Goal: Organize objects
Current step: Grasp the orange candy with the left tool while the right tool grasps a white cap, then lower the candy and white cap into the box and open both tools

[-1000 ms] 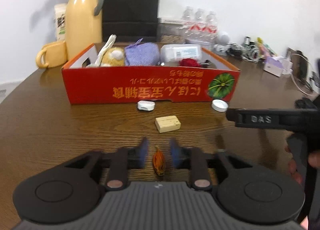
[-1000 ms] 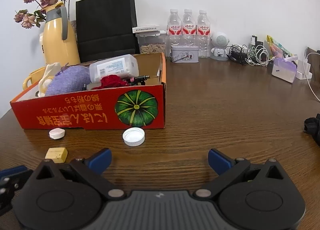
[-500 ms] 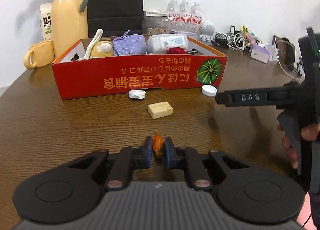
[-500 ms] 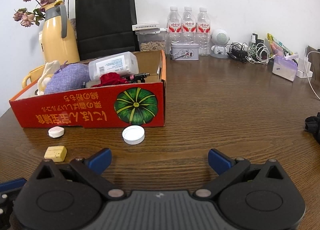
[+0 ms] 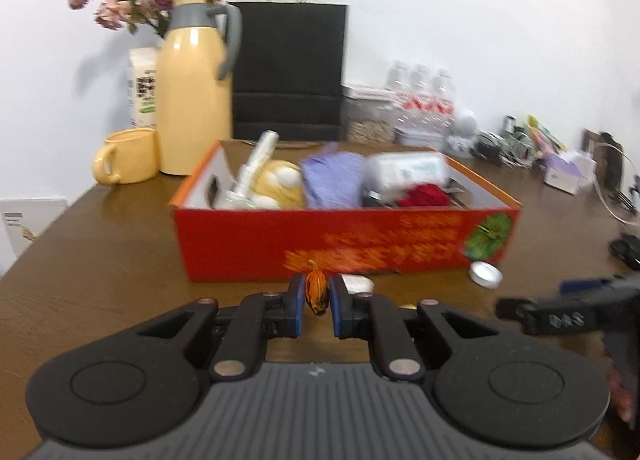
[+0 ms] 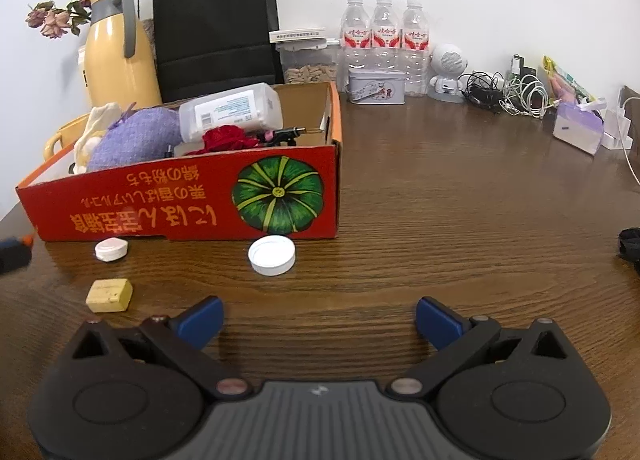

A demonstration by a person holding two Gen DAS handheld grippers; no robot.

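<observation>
The left gripper (image 5: 317, 302) is clamped on a small orange-brown object (image 5: 317, 289), held clear of the table just in front of the red box's (image 5: 360, 248) near wall; the right gripper (image 6: 318, 324) stands wide open with nothing between its jaws, also on the near side of the box. To complete this step properly, the object should be lifted above the box's near wall before it travels inward. Release is best made over the bare patch behind that wall, since the interior is already crowded.

Both wrist cameras look low across the table (image 6: 440, 200); the red box (image 5: 248, 244) sits close at twelve o'clock, eleven (image 6: 180, 204) for the right.
</observation>
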